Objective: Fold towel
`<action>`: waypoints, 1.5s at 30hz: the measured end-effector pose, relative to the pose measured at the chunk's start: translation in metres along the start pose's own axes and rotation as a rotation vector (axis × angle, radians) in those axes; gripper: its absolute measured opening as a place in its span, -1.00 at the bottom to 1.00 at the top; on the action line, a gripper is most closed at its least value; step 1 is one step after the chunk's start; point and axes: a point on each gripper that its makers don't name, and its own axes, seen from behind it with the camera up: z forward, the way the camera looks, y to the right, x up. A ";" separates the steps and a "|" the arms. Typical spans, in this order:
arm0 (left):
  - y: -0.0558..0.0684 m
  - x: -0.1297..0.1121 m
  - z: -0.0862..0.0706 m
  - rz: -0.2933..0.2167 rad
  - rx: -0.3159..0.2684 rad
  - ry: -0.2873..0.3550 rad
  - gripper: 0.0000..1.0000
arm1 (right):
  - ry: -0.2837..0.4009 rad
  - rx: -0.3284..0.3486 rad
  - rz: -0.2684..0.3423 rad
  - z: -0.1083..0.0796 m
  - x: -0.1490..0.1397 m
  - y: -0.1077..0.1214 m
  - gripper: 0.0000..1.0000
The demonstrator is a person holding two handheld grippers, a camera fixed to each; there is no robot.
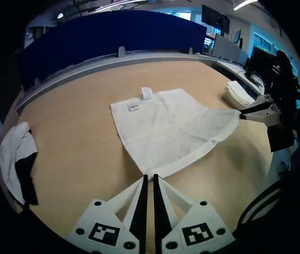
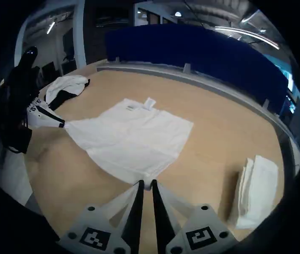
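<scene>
The light wooden table carries 1 spread white towel, 1 folded stack and crumpled cloths.

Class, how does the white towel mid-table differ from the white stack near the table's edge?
The middle towel lies spread open in one layer; the stack is folded in several layers. The left hand-held gripper and right hand-held gripper pinch the middle towel's corners; nothing touches the stack. Both are white, on the wooden table.
</scene>
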 end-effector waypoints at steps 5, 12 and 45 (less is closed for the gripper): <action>0.001 0.021 -0.020 -0.019 0.007 0.035 -0.82 | 0.042 -0.009 -0.007 -0.019 0.025 0.000 -0.74; 0.006 0.041 -0.043 -0.045 0.006 0.071 -0.83 | 0.073 -0.004 -0.005 -0.041 0.045 -0.002 -0.75; 0.034 0.037 -0.042 -0.011 -0.058 0.059 0.75 | 0.047 0.006 0.011 -0.041 0.026 -0.003 -0.77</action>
